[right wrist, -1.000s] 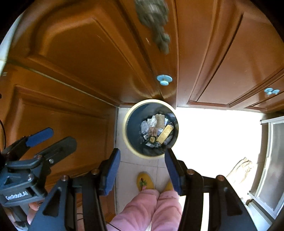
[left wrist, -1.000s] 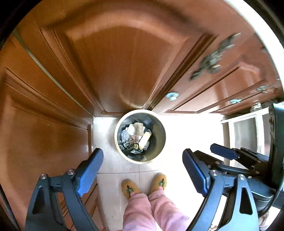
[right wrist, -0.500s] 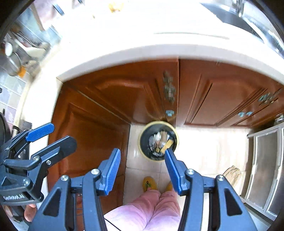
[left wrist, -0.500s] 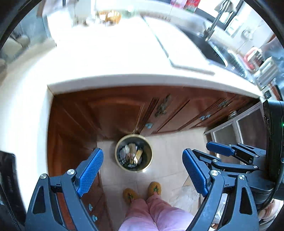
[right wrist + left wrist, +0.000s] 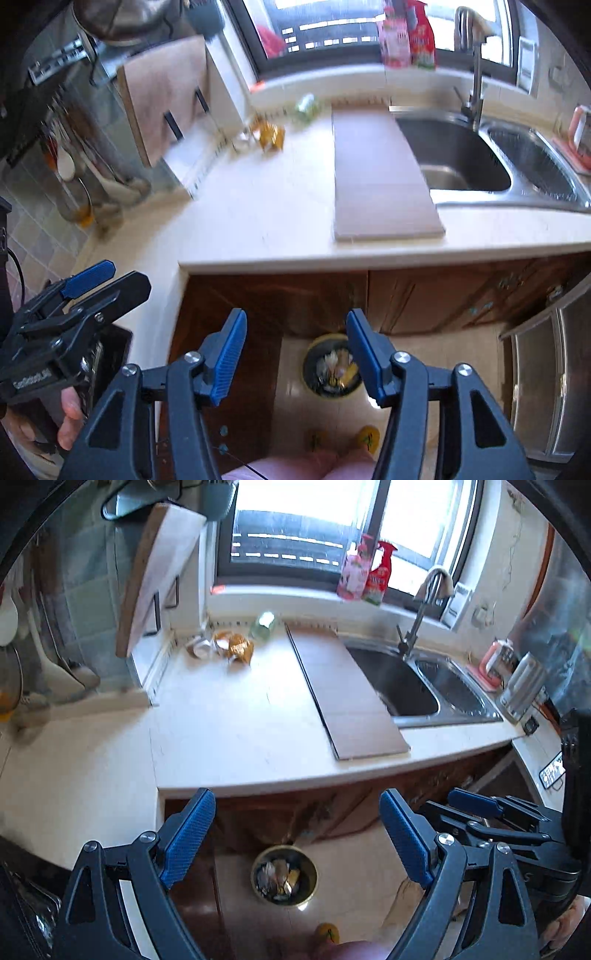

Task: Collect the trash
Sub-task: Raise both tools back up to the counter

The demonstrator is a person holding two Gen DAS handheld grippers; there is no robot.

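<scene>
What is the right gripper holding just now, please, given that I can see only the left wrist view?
Observer: Nothing. The right gripper has its jaws apart; they have just been opening, with nothing between them.
Operator: Thank you. Can you see who carries my left gripper?
Observer: Yes. A hand grips the left gripper from below, at the left edge of the right wrist view.
Operator: And the floor near the trash bin?
Observer: Two yellow slippers stand side by side just short of the trash bin; your view shows only one.
</scene>
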